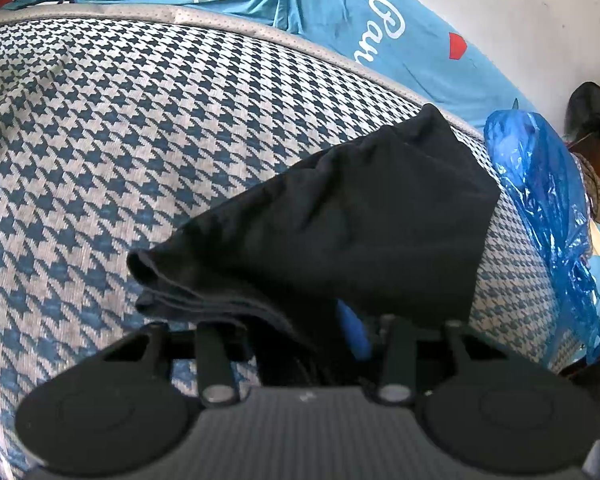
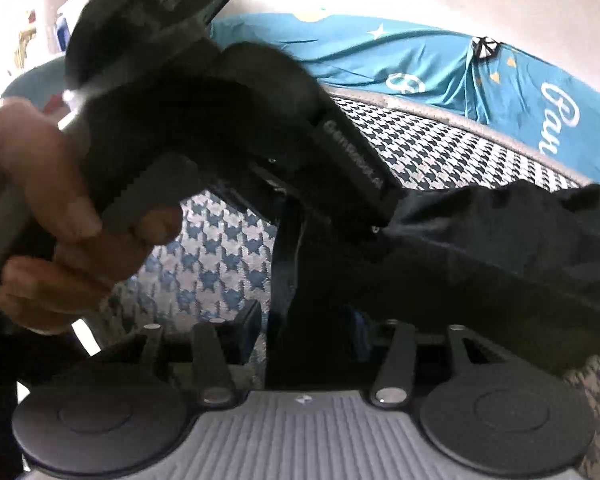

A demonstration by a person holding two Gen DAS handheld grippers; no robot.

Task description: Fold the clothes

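While I look down my left gripper, its fingers are buried under the near edge of a folded black garment, so I read it as clamped on that cloth, with a blue pad showing just right of centre at the bottom. The garment lies in several layers, its stacked edges showing at lower centre, and runs up toward the right of the frame over a blue-and-white houndstooth mat. Past the mat's grey border, a teal printed bedsheet fills the top of the frame, and a crumpled blue plastic bag lies along the right edge. In my right wrist view, my right gripper sits at the bottom centre with dark cloth hanging between its fingers; whether the pads press on it I cannot tell. The black garment spreads to the right of that frame. My left hand grips the handle at the left, and the left gripper's body crosses the upper left, blurred, its nose meeting the garment. The houndstooth mat shows beneath it.
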